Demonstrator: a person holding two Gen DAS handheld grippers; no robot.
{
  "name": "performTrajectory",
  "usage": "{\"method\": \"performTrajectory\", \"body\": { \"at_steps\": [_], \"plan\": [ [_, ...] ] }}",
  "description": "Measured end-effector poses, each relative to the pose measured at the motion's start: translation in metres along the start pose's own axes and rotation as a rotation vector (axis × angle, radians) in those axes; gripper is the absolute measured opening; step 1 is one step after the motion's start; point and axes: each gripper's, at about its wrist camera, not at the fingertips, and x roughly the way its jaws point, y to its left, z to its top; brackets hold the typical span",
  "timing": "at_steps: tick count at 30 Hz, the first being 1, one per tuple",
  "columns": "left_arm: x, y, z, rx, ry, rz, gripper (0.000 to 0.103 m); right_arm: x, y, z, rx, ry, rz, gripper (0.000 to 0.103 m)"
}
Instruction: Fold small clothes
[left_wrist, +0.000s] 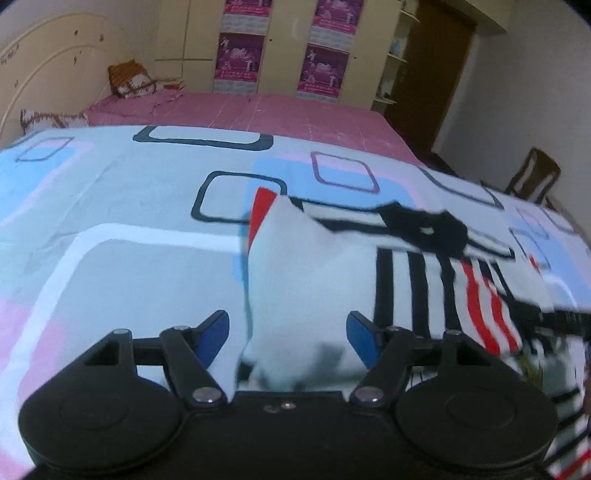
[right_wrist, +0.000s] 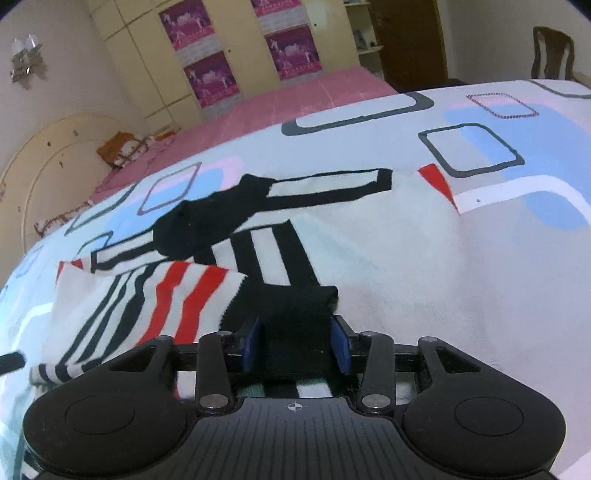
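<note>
A small white garment with black and red stripes lies on the patterned bedspread. My left gripper is open, its blue pads on either side of the garment's white edge, which runs down between them. In the right wrist view the garment spreads ahead, a red-and-black striped part folded over at the left. My right gripper is closed on a black hem of the garment. A black part of the right gripper shows at the right of the left wrist view.
The bedspread covers the near half of a bed with a pink sheet behind. Pillows lie by the cream headboard. Wardrobes with purple posters stand at the back. A wooden chair stands beside the bed at right.
</note>
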Motion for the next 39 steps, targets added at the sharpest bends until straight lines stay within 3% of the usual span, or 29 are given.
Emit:
{"method": "performTrajectory", "body": {
  "at_steps": [3,4,5,10,12,15,19,22,27,29,31,39],
  "plan": [
    [0.029,0.003,0.017,-0.042,0.005,0.006,0.059,-0.001,0.005,0.001,-0.022,-0.018,0.003,0.038],
    [0.039,0.004,0.022,-0.052,0.006,0.014,0.059,-0.002,0.008,0.001,-0.043,-0.027,-0.002,0.024],
    [0.049,0.005,0.027,-0.059,0.010,0.021,0.059,-0.003,0.011,0.002,-0.064,-0.034,-0.006,0.018],
    [0.086,0.016,0.042,-0.116,0.008,0.048,0.048,-0.013,0.023,0.005,-0.158,-0.096,-0.014,0.013],
    [0.092,0.020,0.045,-0.141,-0.008,0.043,0.025,-0.014,0.030,0.006,-0.207,-0.123,-0.027,0.013],
    [0.100,0.024,0.048,-0.156,-0.037,0.100,0.017,-0.006,0.036,0.005,-0.268,-0.133,-0.057,0.013],
    [0.105,0.029,0.047,-0.168,-0.058,0.118,0.017,0.023,0.020,-0.002,-0.253,-0.041,-0.129,0.012],
    [0.104,0.026,0.050,-0.147,-0.047,0.132,0.023,0.016,0.016,-0.001,-0.234,-0.055,-0.109,0.012],
    [0.092,0.027,0.050,-0.134,-0.038,0.171,0.049,-0.005,0.016,0.003,-0.222,-0.127,-0.118,0.013],
    [0.084,0.025,0.048,-0.122,-0.048,0.189,0.058,-0.008,0.018,0.006,-0.224,-0.137,-0.120,0.019],
    [0.076,0.023,0.047,-0.107,-0.053,0.202,0.065,-0.011,0.021,0.008,-0.232,-0.154,-0.122,0.053],
    [0.046,0.001,0.048,-0.066,-0.071,0.172,0.066,-0.014,0.042,0.012,-0.263,-0.176,-0.081,0.055]
  ]
}}
